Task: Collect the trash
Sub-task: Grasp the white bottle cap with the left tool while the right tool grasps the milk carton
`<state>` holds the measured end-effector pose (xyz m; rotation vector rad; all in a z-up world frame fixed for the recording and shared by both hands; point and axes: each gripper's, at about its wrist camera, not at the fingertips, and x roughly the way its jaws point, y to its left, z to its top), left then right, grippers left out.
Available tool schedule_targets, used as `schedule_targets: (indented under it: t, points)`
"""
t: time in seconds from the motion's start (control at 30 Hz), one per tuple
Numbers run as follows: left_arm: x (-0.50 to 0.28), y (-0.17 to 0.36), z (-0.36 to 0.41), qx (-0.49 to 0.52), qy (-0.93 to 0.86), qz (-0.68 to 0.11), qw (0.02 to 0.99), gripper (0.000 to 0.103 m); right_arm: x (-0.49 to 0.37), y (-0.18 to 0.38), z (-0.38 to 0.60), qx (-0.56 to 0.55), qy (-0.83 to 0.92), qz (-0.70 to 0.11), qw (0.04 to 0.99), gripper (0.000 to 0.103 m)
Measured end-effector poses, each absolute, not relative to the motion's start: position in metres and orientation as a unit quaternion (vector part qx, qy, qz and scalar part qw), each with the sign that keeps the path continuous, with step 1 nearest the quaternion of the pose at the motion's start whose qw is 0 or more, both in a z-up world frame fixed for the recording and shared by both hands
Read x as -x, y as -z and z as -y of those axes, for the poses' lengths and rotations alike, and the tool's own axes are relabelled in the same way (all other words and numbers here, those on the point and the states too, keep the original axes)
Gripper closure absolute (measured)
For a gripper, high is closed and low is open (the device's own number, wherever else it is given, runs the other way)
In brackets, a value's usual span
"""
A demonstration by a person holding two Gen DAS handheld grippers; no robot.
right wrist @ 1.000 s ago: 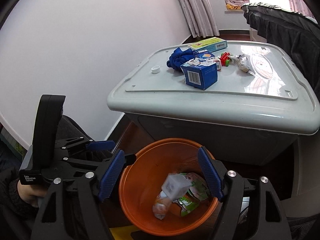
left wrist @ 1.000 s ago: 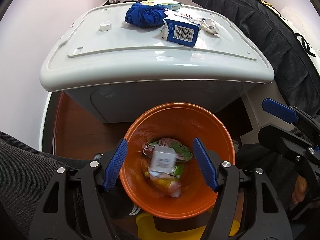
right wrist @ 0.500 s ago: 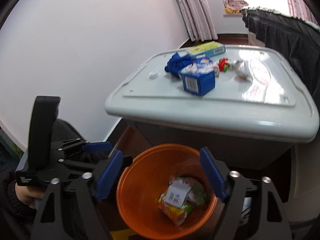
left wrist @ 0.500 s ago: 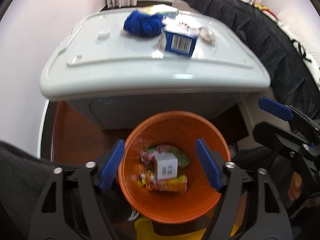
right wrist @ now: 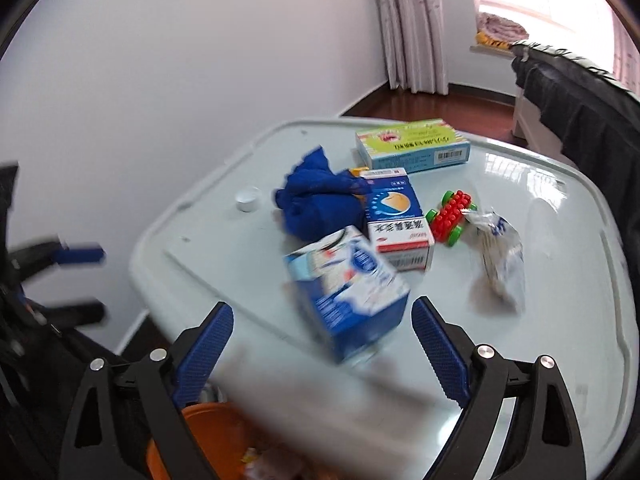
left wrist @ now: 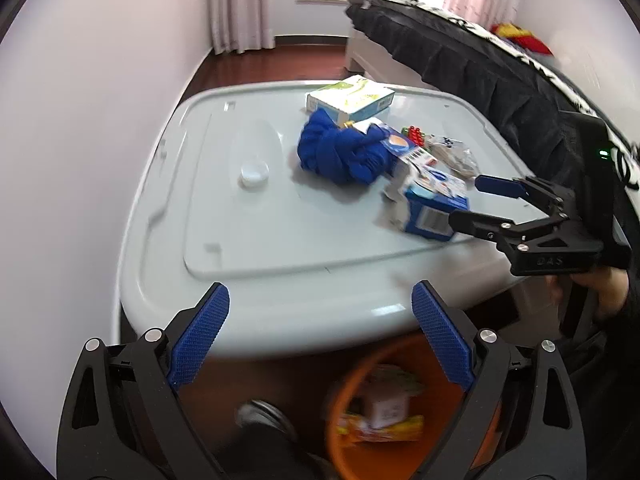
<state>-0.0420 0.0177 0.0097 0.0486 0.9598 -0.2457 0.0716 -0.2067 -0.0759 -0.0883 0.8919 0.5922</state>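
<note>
Now both tongs gape wide, holding nothing: right gripper [right wrist: 322, 342] frames the blue carton [right wrist: 348, 288] near the lid's [right wrist: 560, 320] front edge, left gripper [left wrist: 320, 338] hangs over that edge. Below, wrappers sit inside the orange bin [left wrist: 340, 440]; cloth [left wrist: 340, 152] mid-lid, cap [left wrist: 253, 170] leftward.

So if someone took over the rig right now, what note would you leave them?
Left gripper: open, empty, at the lid's near edge.
Right gripper: open, empty, lined up on the blue-and-white carton.
Done: a small white box and snack wrappers lie in the orange bin below.
Left on the grey tub lid: carton, two medicine boxes, clear wrapper, bottle cap, blue cloth, toy.
</note>
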Motion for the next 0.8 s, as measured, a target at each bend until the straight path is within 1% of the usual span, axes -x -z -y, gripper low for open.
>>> schedule_targets:
  t: [0.13,0.23,0.27,0.33,0.37,0.4,0.53,0.57,0.7,0.8]
  points:
    - [0.012,-0.009,-0.022,-0.074,0.139,-0.456,0.876,0.013,-0.093,0.092,0.202,0.065,-0.295,-0.438,0.847,0.014]
    - [-0.017,0.001,-0.025,-0.107,0.153,-0.459,0.869,0.013,-0.105,0.101,0.199,0.067,-0.307,-0.446,0.838,0.014]
    - [-0.024,0.004,-0.027,-0.107,0.156,-0.462,0.867,0.013,-0.108,0.104,0.199,0.063,-0.317,-0.449,0.833,0.018]
    - [-0.042,0.013,-0.031,-0.099,0.164,-0.474,0.859,0.013,-0.11,0.109,0.195,0.068,-0.329,-0.456,0.824,0.028]
    - [-0.055,0.019,-0.035,-0.089,0.165,-0.483,0.855,0.013,-0.111,0.111,0.193,0.071,-0.333,-0.459,0.821,0.041]
    - [-0.064,0.022,-0.038,-0.082,0.165,-0.488,0.853,0.013,-0.11,0.111,0.192,0.075,-0.335,-0.455,0.821,0.043]
    - [-0.097,0.034,-0.047,-0.063,0.163,-0.492,0.853,0.013,-0.102,0.099,0.198,0.052,-0.325,-0.449,0.831,0.045]
    - [-0.101,0.036,-0.048,-0.066,0.164,-0.492,0.853,0.013,-0.098,0.091,0.202,0.033,-0.327,-0.444,0.834,0.045]
    - [-0.114,0.051,-0.04,-0.102,0.167,-0.486,0.852,0.013,-0.076,0.063,0.21,0.008,-0.339,-0.412,0.846,0.044]
    - [-0.124,0.062,-0.038,-0.111,0.163,-0.491,0.849,0.015,-0.067,0.051,0.212,0.001,-0.346,-0.399,0.849,0.044]
